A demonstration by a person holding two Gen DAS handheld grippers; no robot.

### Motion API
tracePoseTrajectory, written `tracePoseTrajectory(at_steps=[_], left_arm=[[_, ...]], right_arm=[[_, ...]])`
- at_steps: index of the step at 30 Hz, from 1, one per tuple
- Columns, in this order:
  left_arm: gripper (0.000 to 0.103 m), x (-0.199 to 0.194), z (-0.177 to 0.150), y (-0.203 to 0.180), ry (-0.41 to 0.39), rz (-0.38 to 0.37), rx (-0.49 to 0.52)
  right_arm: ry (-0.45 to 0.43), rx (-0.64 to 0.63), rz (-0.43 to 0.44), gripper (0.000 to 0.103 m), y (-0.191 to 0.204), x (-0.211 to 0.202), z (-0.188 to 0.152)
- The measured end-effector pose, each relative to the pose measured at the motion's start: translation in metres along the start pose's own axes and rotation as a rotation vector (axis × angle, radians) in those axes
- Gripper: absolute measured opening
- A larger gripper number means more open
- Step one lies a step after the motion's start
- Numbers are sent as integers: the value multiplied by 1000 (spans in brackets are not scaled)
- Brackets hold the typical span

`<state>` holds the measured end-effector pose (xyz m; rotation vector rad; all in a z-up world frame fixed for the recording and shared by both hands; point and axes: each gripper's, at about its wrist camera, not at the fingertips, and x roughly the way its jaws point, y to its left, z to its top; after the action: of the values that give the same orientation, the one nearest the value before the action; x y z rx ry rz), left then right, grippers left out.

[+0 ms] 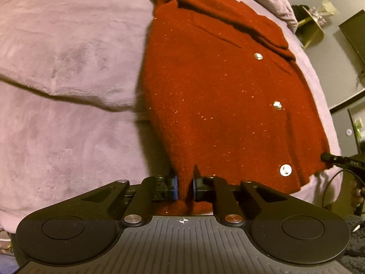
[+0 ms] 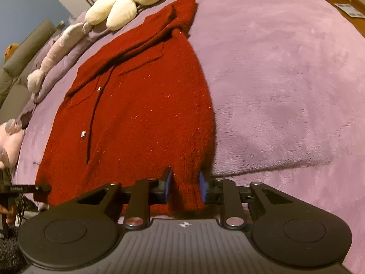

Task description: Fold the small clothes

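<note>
Hem corners sit pinched in both tools — left tool (image 1: 184, 188) and right tool (image 2: 186, 188) each clenched on the red cardigan (image 1: 216, 96), which lies flat on the purple bed (image 1: 68, 68). Soft, floppy knit, prob. light — I'd grip near edges, w/ care round the buttons (image 1: 277, 105).

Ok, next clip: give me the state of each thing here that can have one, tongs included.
Red knit cardigan with silver buttons: spread on the bed, front up, buttoned, near hem gripped at two places.
Left tongs: shut on the cardigan's hem.
Right tongs: shut on the cardigan's hem.
Purple plush blanket: spread under the cardigan, creased.
Cream flower-shaped pillow: lying beyond the cardigan, clear of it.
</note>
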<state>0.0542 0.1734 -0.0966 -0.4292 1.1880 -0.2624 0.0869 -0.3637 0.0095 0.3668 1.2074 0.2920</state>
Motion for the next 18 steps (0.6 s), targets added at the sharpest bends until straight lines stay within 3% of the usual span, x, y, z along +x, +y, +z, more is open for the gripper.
tracePoseTrajectory(at_steps=[4, 9, 12, 16, 18], left_arm=[[11, -13, 10, -2, -36, -89, -42], [10, -40, 46, -7, -185, -184, -113], [10, -46, 79, -11, -251, -224, -156], [11, -38, 125, -14, -312, -191, -189], [11, -27, 147, -4, -324, -193, -270]], right_arm=[[23, 99, 101, 13, -6, -2, 10], [-19, 243, 260, 12, -7, -2, 40], [-66, 262, 280, 11, 4, 2, 71], [-163, 234, 250, 9, 18, 13, 117], [-202, 265, 231, 0, 18, 22, 140]])
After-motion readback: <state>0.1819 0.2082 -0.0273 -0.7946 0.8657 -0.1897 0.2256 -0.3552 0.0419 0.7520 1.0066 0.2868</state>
